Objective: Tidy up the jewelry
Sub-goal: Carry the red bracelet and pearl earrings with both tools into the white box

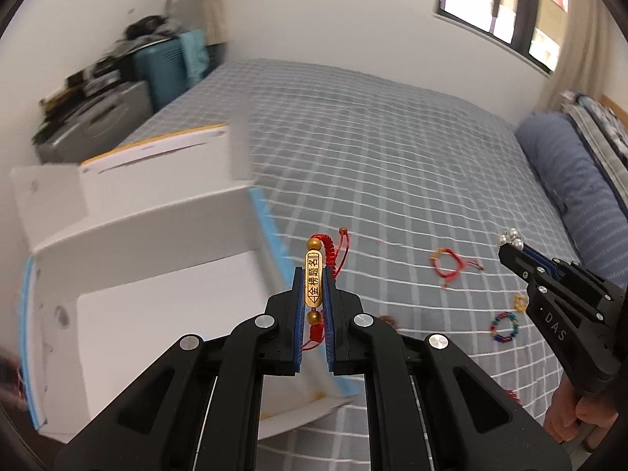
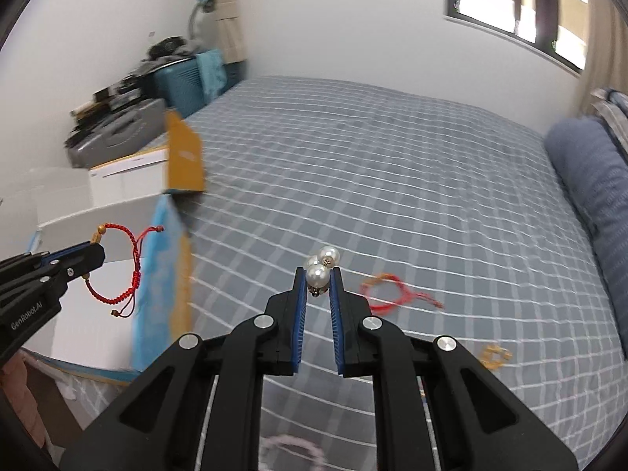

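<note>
Left wrist view, left claw clamping red charm bracelet, right claw pinching pearl earrings.

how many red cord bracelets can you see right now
2. One red cord bracelet with a gold bar is clamped in the left gripper beside the white box; another lies on the bed. Others may be hidden.

White plastered walls all round. Dark-framed window at upper right, bright with daylight. Grey bed cover with white grid lines filling the centre. Rolled blue bolster pillow at right edge. Cluttered teal cabinet at upper left.
</note>
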`<state>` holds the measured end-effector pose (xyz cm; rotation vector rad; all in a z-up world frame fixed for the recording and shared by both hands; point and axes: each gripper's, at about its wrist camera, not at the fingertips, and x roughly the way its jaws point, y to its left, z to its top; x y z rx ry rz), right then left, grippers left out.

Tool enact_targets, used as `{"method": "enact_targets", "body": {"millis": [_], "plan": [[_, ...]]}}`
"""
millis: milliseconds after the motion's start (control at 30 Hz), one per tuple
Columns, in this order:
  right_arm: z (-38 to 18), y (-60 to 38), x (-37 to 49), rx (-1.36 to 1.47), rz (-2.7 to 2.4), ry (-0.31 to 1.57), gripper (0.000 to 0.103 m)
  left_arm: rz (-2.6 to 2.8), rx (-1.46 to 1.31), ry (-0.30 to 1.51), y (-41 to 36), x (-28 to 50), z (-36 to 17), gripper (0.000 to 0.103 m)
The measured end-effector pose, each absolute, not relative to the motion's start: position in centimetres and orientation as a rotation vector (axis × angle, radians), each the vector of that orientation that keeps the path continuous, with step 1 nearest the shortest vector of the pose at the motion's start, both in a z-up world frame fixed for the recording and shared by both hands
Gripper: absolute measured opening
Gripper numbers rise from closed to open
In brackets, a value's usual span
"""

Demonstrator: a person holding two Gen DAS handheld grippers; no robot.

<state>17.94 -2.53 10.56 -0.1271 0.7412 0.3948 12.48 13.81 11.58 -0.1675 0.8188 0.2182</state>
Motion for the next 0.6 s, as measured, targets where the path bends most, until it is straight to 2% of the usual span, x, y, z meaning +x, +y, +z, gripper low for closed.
{"method": "enact_targets", "body": {"millis": [600], "plan": [[8.1,16.0,12.4,-0.276,0.685,0.782,0.011,0.473,-0.288,0.877,27.5,4.5,7.8,0.008]]}}
